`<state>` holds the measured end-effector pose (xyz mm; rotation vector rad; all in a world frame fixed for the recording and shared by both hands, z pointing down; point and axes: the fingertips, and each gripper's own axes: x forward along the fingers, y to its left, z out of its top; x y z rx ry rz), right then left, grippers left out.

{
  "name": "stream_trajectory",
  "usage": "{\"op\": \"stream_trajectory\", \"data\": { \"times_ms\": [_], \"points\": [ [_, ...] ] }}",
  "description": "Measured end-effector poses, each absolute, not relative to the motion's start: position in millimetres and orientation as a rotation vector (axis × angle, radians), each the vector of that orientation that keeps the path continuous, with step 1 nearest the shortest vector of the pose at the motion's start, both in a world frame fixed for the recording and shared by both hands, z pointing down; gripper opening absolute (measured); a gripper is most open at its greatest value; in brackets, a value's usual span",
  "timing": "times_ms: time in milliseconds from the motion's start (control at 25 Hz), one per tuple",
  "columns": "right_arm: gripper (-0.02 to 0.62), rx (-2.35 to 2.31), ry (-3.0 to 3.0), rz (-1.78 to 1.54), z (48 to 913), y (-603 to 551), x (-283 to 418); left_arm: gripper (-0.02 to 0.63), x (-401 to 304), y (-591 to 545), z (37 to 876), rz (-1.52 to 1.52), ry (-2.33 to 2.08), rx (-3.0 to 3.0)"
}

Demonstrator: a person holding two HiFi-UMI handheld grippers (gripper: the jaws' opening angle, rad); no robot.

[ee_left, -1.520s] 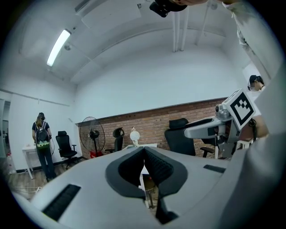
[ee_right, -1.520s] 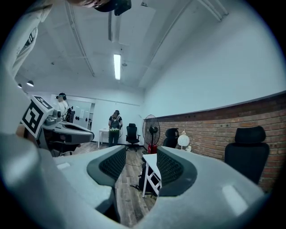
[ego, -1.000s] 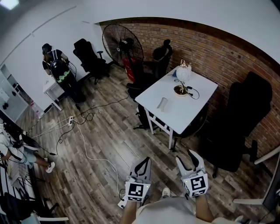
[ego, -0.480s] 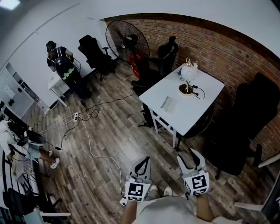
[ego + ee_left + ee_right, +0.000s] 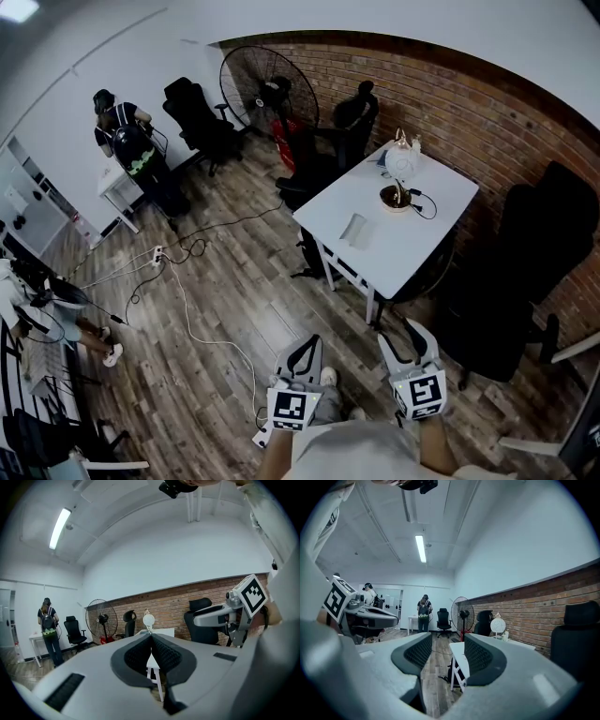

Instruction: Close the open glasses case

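Nothing done yet: the glasses case (image 5: 353,228) lies on the white table (image 5: 427,220), and both grippers are well short of that table. The left gripper (image 5: 303,358) is pinched together and empty; the right gripper (image 5: 410,343) is spread and empty.

One white bench (image 5: 412,230) stands by the brick wall. It carries one glasses case (image 5: 353,228) near its left edge and one desk lamp (image 5: 397,161) toward its far corner. The small bits at that far corner are too tiny to count.

On the floor:
- One large floor fan (image 5: 265,87).
- Three black office chairs that can be told for sure: the left chair (image 5: 195,114), the middle chair (image 5: 359,111) and the right chair (image 5: 555,230). A dark shape by the bench's far-left edge cannot be made out.
- One small side table (image 5: 114,190).
- One power strip (image 5: 155,254).

There are two people, a standing person (image 5: 127,145) and a seated person (image 5: 56,323). There are two claws, the left claw (image 5: 307,347) and the right claw (image 5: 405,336).
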<state>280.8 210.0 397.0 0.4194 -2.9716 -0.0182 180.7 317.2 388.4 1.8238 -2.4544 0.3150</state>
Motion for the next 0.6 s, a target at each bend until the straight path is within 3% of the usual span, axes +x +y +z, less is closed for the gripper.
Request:
{"op": "stream_trajectory", "data": {
  "times_ms": [600],
  "points": [
    [0.218, 0.5, -2.919, -0.012, 406.6, 172.7, 221.8, 0.005, 116.3, 273.6, 394.3, 0.296, -2.422, 1.917]
  ]
}}
